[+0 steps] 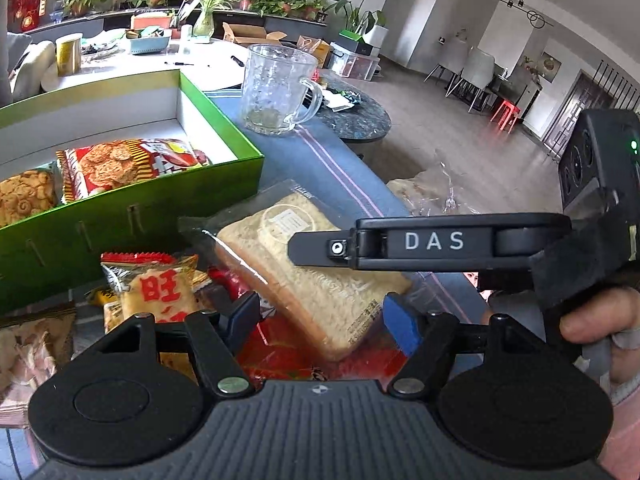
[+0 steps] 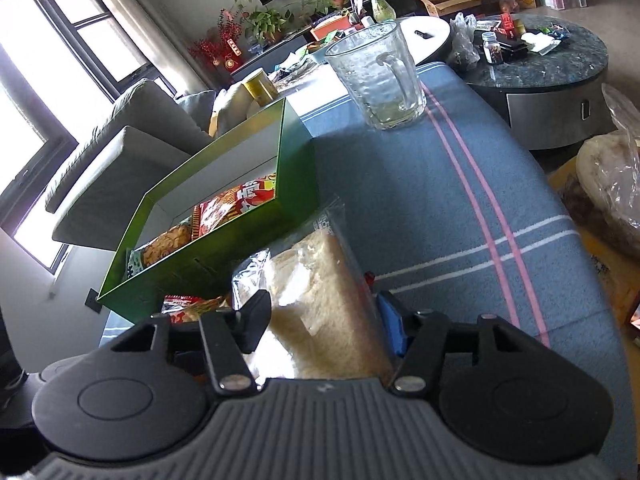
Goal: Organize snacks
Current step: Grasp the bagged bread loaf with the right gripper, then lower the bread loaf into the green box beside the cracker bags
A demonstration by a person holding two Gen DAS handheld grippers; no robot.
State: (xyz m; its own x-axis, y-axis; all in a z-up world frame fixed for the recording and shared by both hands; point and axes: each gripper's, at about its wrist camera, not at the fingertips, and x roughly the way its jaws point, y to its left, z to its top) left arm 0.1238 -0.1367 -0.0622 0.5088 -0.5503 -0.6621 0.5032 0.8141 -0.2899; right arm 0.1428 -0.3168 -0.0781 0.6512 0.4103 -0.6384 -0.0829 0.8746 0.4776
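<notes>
Here the bread pack (image 2: pixel 320 308) abuts the green box (image 2: pixel 296 168).

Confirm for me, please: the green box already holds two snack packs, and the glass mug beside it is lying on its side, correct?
Not quite: the glass mug stands upright on the blue cloth, as both wrist views show. The green box does hold two snack packs.

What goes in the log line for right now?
task: organize snacks | left gripper: open, around bread pack | right gripper: straddles bread pack, grip unclear | green box: snack bags inside
</notes>
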